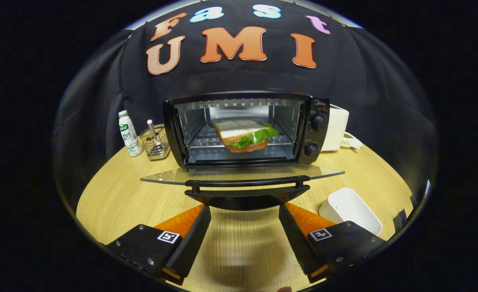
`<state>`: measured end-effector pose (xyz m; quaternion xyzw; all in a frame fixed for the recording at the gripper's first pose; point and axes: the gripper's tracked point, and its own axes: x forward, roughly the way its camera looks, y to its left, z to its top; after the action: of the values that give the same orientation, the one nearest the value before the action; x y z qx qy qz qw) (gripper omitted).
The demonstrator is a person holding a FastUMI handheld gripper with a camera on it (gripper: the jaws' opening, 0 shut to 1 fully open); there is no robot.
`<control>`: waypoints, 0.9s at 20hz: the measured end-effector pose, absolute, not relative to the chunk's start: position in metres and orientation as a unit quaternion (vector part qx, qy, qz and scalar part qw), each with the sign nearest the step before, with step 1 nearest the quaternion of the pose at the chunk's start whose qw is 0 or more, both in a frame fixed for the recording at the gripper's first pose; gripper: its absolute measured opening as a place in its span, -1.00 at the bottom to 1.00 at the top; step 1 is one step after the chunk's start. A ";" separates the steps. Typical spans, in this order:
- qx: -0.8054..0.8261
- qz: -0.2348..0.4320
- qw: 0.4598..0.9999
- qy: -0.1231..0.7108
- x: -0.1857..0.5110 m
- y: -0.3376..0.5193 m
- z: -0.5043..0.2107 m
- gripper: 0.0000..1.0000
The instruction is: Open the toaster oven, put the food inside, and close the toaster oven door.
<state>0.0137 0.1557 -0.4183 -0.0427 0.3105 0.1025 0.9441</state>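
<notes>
The black toaster oven [243, 129] hides part of the white boxy appliance [336, 127] behind it, the small greenish item [350, 140] beside that is too tiny to identify, and the gripper [245, 213] fingers' rear ends are cut off.

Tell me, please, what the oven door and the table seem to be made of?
The oven door looks like clear glass with a dark handle: the table shows through it. The table looks like pale wood or laminate, with visible grain. The gripper is open, fingers empty.
</notes>
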 end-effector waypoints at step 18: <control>-0.037 0.085 0.976 0.195 0.119 0.176 -0.364 0.99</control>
<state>0.1190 0.1760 -0.3640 -0.0367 0.1952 0.0854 0.9764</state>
